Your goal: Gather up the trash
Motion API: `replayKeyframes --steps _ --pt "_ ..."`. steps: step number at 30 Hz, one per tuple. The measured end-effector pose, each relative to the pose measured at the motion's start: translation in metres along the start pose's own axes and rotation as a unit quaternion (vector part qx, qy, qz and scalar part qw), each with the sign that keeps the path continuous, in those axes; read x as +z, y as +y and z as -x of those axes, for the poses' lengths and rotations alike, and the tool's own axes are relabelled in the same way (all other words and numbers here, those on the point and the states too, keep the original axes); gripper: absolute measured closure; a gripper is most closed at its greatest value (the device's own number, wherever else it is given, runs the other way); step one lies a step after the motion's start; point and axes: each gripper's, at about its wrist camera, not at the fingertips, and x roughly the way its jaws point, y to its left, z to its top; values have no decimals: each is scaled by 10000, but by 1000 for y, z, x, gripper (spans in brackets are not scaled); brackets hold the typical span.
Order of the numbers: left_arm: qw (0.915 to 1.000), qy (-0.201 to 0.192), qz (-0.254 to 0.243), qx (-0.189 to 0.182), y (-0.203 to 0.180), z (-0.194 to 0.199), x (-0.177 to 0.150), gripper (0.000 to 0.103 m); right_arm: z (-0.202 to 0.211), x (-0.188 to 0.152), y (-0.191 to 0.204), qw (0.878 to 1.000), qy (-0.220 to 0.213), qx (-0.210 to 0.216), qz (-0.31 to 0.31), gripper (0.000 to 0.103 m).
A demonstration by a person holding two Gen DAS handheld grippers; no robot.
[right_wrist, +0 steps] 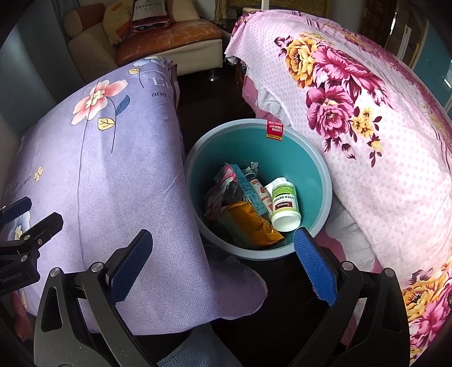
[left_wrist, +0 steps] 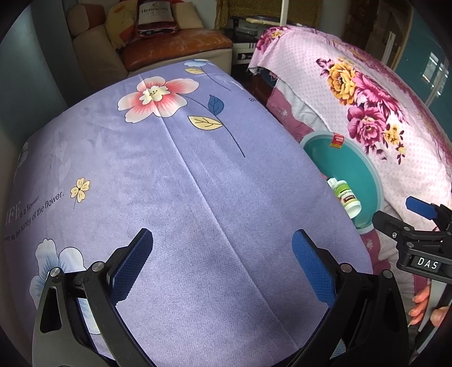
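A bin (right_wrist: 255,141) stands on the floor between 2 cloth-covered surfaces: a table (right_wrist: 99,169) to its left and a bed (right_wrist: 381,169) to its right. In the bin lie a bottle (right_wrist: 285,204), a carton (right_wrist: 250,187) left of it and a packet (right_wrist: 254,225) before both. Behind the table stands a sofa (right_wrist: 169,39) with a bag (right_wrist: 148,14) on it.

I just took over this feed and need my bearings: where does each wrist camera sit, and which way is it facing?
Left wrist: on the left gripper, facing the purple floral cloth; open fingers, right gripper and a hand show.
Right wrist: on the right gripper, looking down into the teal bin of trash; open fingers and left gripper show.
Shared: cloth, bin, white bottle, pink floral cover.
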Motion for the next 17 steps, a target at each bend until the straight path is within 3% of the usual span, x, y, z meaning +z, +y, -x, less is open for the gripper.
replayKeyframes --steps 17 --pt "10000 -85 13 -23 1 8 -1 4 12 2 7 9999 -78 -95 121 7"
